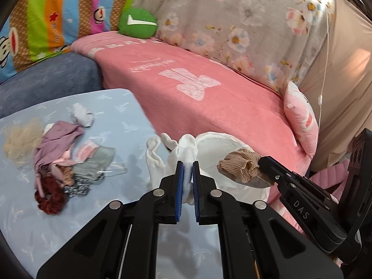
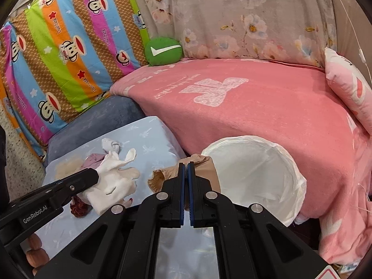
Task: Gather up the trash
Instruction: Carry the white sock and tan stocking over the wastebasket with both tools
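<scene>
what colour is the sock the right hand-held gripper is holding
Tan-brown sock, clearest in the left wrist view, pinched by the right hand-held gripper.

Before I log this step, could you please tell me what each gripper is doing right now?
Left gripper: closed on the white sock.
Right gripper: closed on the tan sock.

"DAS" on right claw (image 1: 264,162), "GenRobot.AI" on left claw (image 2: 96,174)
</scene>
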